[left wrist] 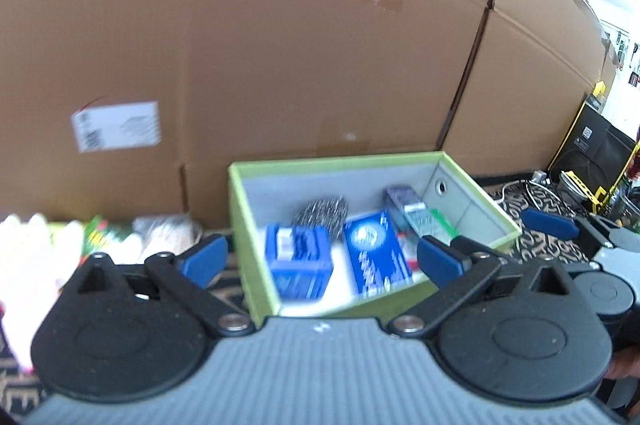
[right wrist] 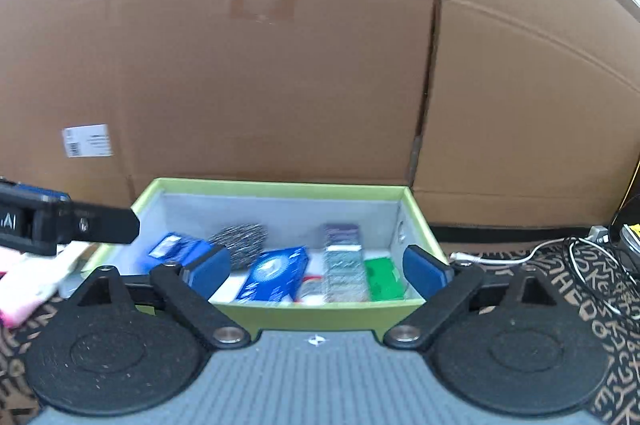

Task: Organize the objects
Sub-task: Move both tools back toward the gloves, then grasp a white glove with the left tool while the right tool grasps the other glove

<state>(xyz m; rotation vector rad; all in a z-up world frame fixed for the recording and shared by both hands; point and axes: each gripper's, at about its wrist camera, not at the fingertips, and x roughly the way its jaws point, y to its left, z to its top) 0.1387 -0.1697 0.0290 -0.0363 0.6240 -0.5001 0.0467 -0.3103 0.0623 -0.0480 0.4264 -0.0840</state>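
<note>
Left hand-held gripper [left wrist: 320, 259], right hand-held gripper [right wrist: 318, 271]: both spread, empty, angled down toward green box [right wrist: 280, 187].

I can read very little from here. On the black body of the left gripper [right wrist: 48, 223], seen from my right wrist camera, the letters "AI" show. The white label [right wrist: 87, 140] on the cardboard box [right wrist: 280, 73] is too blurred to read.

Left gripper [left wrist: 320, 259] and right gripper [right wrist: 316, 271], fingers spread wide, empty.
</note>
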